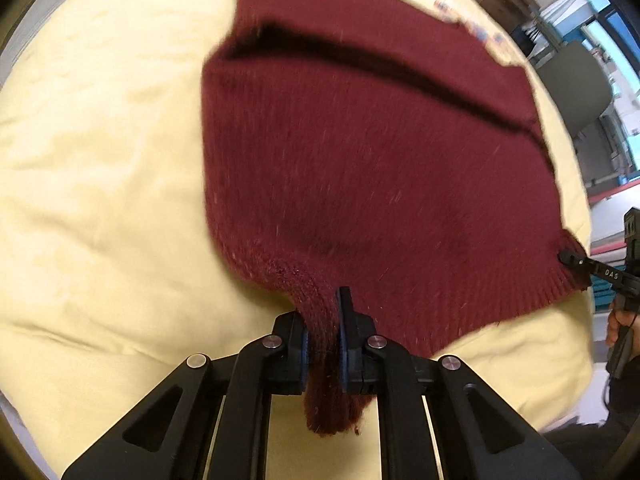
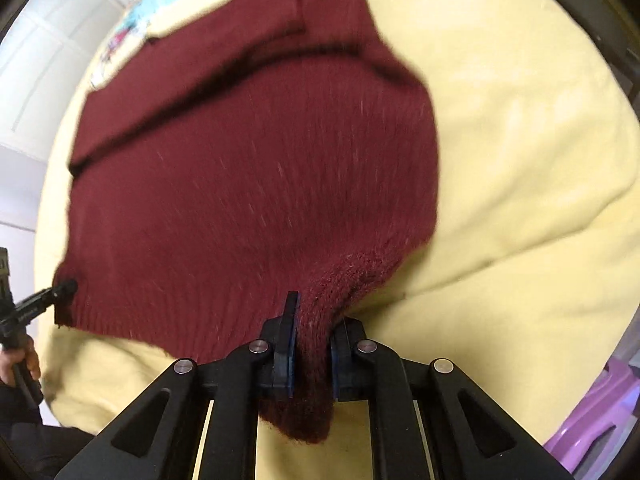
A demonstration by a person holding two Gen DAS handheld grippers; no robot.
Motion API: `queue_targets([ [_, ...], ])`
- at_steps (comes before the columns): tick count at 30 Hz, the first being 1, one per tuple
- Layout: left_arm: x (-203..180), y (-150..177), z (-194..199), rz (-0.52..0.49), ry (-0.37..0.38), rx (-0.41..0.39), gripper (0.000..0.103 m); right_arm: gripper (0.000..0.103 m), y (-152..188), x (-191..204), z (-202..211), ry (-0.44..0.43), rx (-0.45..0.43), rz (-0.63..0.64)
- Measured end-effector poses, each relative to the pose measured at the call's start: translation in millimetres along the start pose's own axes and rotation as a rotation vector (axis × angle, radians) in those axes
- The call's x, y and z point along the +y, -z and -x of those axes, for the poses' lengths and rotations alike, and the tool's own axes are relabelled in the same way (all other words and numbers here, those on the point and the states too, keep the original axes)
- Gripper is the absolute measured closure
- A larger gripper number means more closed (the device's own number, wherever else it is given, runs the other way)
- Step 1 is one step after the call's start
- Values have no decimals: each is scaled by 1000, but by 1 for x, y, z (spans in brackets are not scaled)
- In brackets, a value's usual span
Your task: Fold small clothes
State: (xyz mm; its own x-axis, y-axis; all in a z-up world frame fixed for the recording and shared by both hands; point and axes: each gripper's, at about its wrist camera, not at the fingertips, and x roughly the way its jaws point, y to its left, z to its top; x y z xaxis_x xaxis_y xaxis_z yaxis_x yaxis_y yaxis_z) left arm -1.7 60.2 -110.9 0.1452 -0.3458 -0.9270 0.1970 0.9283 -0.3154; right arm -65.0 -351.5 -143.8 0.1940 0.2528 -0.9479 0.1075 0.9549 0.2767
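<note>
**A:** Left wrist view: status?

**B:** The dark red knitted sweater (image 1: 360, 152) lies spread on the pale yellow padded blanket (image 1: 92, 168). The left gripper (image 1: 322, 336) is clamped on one ribbed hem corner, which is bunched between the pads and hangs out below them. At the sweater's other hem corner, the right gripper (image 1: 576, 262) bites the edge. A crease crosses the sweater's far part, so one fold may exist; the hem-to-collar fold is judged not yet done.

**A:** Limits?

**B:** Motion blur. The collar end is cut off by the frame.

**A:** Right wrist view?

**B:** The right gripper (image 2: 312, 344) is closed on its corner of the sweater (image 2: 248, 168); the left gripper (image 2: 64, 288) pinches the opposite corner. A hand (image 2: 20, 360) shows only partly.

**A:** Hidden?

**B:** Sleeve positions are unclear; the layers beneath the sweater cannot be counted.
</note>
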Motion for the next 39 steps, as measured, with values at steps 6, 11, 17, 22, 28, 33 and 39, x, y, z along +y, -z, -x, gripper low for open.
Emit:
queue_targets([
  [6,-5,-38,50,-4,24,-131,94,91,-37,12,51,-41,-174,16],
  [11,-8,-81,80,-11,22,-228,94,91,-76,12,73,-51,-283,22],
  [17,-14,-123,103,-45,-10,-300,94,91,-132,22,92,-34,-358,52],
  [22,-12,-160,90,-59,-53,-286,94,91,-179,32,77,-4,-344,58],
  [28,3,-208,40,4,-121,-221,94,91,-235,36,32,64,-242,54],
  [33,9,-227,2,26,-225,-158,92,91,-255,30,-12,118,-150,21],
  [39,12,-229,-21,36,-287,-137,87,88,-252,19,-36,127,-117,-16],
])
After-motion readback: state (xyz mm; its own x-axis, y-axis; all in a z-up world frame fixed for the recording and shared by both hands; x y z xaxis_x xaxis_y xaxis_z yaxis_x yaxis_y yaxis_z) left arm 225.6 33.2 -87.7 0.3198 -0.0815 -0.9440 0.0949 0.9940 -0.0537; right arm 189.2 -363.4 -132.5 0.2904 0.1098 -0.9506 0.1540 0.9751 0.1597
